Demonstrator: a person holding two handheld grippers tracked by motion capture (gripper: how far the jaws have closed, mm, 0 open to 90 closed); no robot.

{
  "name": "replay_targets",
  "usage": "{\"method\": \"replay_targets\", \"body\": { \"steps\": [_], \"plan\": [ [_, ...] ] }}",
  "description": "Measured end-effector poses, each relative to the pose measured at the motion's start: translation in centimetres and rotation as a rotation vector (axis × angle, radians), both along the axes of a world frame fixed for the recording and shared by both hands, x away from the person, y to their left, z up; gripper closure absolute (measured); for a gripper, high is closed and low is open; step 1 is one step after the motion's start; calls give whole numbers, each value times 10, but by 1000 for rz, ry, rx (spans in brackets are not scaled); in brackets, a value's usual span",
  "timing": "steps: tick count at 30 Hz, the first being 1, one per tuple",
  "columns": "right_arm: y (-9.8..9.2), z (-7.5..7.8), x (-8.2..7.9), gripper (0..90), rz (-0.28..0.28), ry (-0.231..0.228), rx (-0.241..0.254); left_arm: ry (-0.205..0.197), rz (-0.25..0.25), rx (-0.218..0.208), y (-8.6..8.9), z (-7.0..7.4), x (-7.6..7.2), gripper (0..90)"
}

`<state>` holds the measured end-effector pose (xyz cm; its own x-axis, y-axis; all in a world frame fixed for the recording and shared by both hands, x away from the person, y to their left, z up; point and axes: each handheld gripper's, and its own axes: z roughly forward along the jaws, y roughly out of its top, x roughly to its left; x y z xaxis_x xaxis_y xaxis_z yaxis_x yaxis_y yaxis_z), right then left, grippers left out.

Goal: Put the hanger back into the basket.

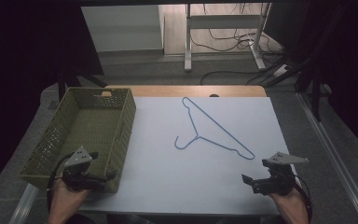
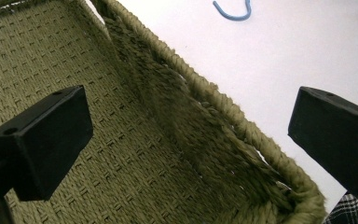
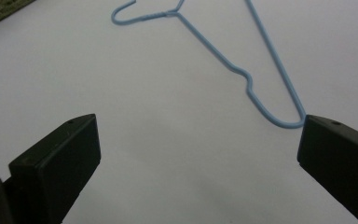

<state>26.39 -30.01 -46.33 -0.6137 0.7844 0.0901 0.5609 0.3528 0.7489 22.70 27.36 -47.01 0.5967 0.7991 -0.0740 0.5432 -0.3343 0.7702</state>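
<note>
- Our left gripper [image 1: 103, 176] has its jaws spread wide with nothing gripped; in the left gripper view they straddle the near right wall of the basket [image 2: 205, 121], one jaw over the woven floor, the other over the white sheet.
- Our right gripper [image 1: 248, 181] also has its jaws released and empty; in the right gripper view they frame bare white sheet [image 3: 177, 154], and the near corner of the hanger [image 3: 261, 100] lies just beside the right-hand jaw.
- We see the blue wire hanger [image 1: 214, 133] lying flat on the white sheet [image 1: 168, 172] in the middle of the desk [image 1: 168, 90], its hook turned toward the basket and well apart from it.
- The green woven basket [image 1: 126, 126] stands on the left side of the desk, partly off the sheet's edge.
- Our hands hold the grippers at the near edge, the left hand [image 1: 67, 196] by the basket's near corner, the right hand [image 1: 290, 203] near the sheet's right corner.
</note>
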Motion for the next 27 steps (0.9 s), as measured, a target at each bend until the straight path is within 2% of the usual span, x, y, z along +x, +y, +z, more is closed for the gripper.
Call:
{"method": "replay_targets", "body": {
  "steps": [6,15,21,27],
  "plan": [
    [2,1,-1,0,-5,-18,-17,-5,-5,-1,-1,-1,0,4],
    [3,-4,1,0,4,14,-22,-3,-10,0,-2,0,0,7],
    [3,-4,2,0,-2,2,-29,-4,-12,3,-3,2,0,7],
    [5,-1,3,0,2,-4,-20,-6,-13,-13,-5,6,-1,8]
  ]
}}
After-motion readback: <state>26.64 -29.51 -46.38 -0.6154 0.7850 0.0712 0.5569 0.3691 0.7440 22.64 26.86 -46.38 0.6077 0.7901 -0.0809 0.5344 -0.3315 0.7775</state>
